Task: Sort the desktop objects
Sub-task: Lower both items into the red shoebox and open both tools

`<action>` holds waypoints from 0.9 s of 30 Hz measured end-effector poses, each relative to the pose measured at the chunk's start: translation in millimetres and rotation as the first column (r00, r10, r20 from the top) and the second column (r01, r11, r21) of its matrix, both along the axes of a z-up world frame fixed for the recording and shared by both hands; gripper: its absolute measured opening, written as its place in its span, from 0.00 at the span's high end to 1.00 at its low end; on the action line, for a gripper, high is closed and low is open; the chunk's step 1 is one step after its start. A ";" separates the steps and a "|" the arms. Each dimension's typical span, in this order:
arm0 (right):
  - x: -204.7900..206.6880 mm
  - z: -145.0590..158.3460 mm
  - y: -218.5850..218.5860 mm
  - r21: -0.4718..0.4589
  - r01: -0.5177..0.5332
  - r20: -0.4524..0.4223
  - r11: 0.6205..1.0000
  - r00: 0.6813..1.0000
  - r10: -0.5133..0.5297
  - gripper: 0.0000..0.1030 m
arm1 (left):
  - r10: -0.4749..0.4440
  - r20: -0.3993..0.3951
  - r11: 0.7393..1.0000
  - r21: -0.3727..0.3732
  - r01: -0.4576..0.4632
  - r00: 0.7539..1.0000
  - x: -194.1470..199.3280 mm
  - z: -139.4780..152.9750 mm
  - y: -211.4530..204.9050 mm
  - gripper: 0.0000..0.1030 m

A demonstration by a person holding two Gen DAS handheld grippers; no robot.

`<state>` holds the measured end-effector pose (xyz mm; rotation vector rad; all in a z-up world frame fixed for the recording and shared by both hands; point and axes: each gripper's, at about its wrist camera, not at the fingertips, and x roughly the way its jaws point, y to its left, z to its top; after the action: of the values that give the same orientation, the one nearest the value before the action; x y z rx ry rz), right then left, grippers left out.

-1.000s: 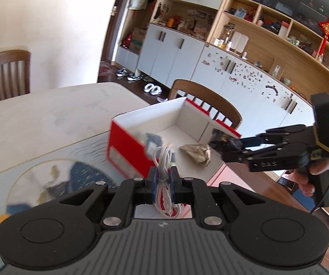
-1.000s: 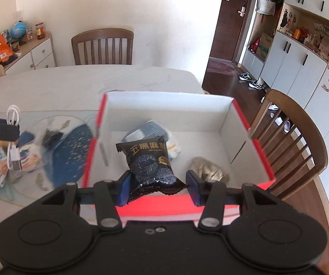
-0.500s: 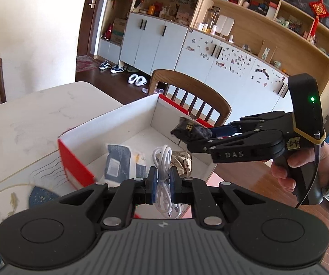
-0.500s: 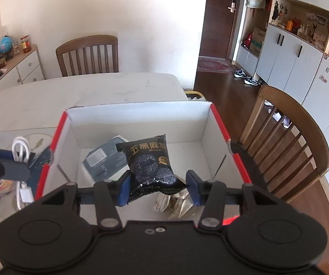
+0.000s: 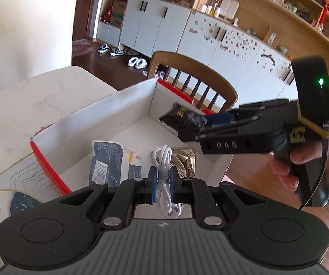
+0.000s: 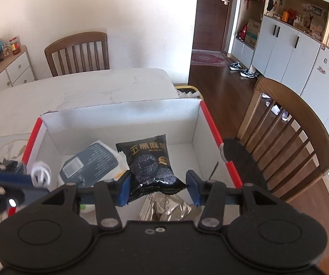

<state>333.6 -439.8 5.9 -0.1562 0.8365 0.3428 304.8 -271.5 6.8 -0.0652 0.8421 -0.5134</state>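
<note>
My left gripper (image 5: 163,184) is shut on a coiled white USB cable (image 5: 164,178) and holds it above the near side of the red-and-white box (image 5: 123,105). My right gripper (image 6: 157,188) is shut on a black snack packet (image 6: 151,162) and holds it over the box (image 6: 118,116); it also shows in the left wrist view (image 5: 212,121) with the packet (image 5: 182,116). In the box lie a blue-and-white packet (image 5: 107,162) and a gold foil packet (image 5: 186,162). The left gripper with the cable (image 6: 40,174) shows blurred at the left of the right wrist view.
The box stands on a white marble table (image 6: 95,87) by its far right corner. A patterned placemat (image 5: 8,190) lies left of the box. Wooden chairs (image 6: 288,133) stand right of and behind the table. A bin (image 6: 187,91) stands past the table's far edge.
Both grippers have moved in over the box with their loads still held. The cable has gone from beside the box's left wall to above its inside.
</note>
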 end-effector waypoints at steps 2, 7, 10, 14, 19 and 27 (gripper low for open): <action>5.1 -1.7 -0.2 0.001 0.005 -0.008 1.000 1.000 -0.005 0.52 | -0.011 -0.011 1.000 0.011 0.011 1.000 4.1 -2.9 -5.1 0.91; 19.8 -13.0 4.4 -0.027 0.015 -0.033 1.000 0.999 -0.016 0.52 | -0.039 -0.043 0.998 0.056 0.041 0.998 20.4 -13.3 -18.5 0.91; 31.7 -21.9 9.7 -0.057 0.017 -0.058 0.998 0.998 -0.020 0.52 | -0.049 -0.076 0.995 0.079 0.055 0.996 30.2 -22.0 -24.8 0.91; 47.1 -33.4 16.9 -0.087 0.022 -0.090 0.996 0.996 -0.029 0.52 | -0.065 -0.107 0.990 0.118 0.077 0.992 41.1 -32.9 -34.2 0.91; 61.2 -46.3 24.9 -0.108 0.017 -0.112 0.994 0.993 -0.030 0.52 | -0.082 -0.116 0.980 0.170 0.101 0.990 48.6 -40.2 -44.0 0.91; 71.8 -65.3 32.7 -0.147 -0.006 -0.152 0.989 0.988 -0.016 0.52 | -0.091 -0.142 0.979 0.167 0.114 0.986 57.0 -49.2 -50.5 0.91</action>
<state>405.5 -407.1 -59.4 -0.2679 1.0143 0.2908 361.8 -322.0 -42.4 0.1068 1.0230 -0.5345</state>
